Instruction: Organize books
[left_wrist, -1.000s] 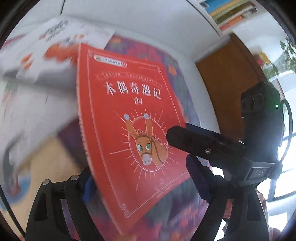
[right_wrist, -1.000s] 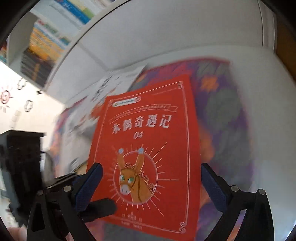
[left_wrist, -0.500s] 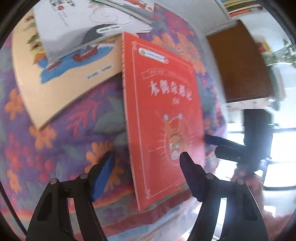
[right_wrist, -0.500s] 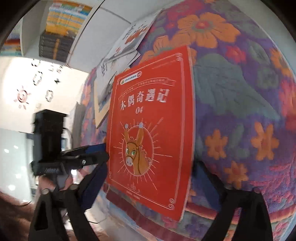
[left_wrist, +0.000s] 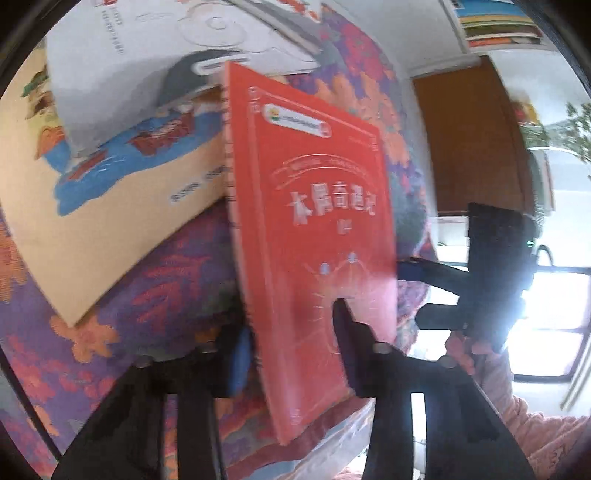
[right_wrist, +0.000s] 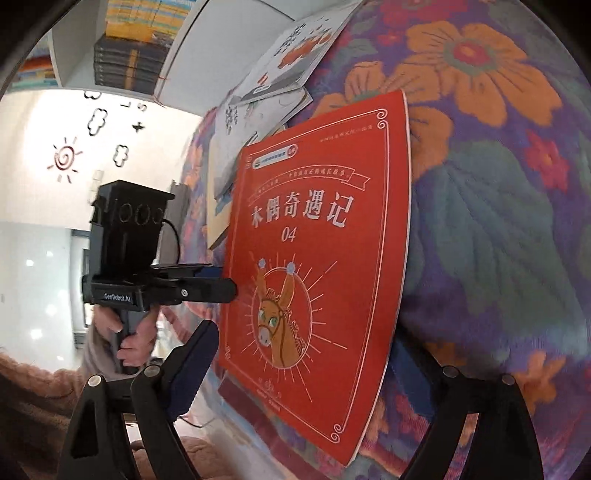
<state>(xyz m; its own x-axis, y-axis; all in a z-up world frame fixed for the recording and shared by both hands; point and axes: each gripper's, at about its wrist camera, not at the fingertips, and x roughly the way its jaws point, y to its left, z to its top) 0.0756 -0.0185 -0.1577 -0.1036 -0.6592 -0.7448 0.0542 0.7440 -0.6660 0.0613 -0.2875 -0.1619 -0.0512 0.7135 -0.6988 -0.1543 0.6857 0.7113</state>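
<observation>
Red book (right_wrist: 314, 236) stands upright, long axis vertical, left gripper (left_wrist: 291, 354) jaws closing on its lower edge, right gripper (right_wrist: 303, 365) jaws open

A home room: flowery quilt (right_wrist: 498, 221), shelved books (right_wrist: 129, 55), sun wall sticker (right_wrist: 65, 158).

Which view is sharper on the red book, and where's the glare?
Right wrist: red book crisp, title and donkey legible; only fisheye bending at the edges. Left wrist: motion blur smears the book's title and the tongs closing on its spine edge; the window at right blows out white.
</observation>
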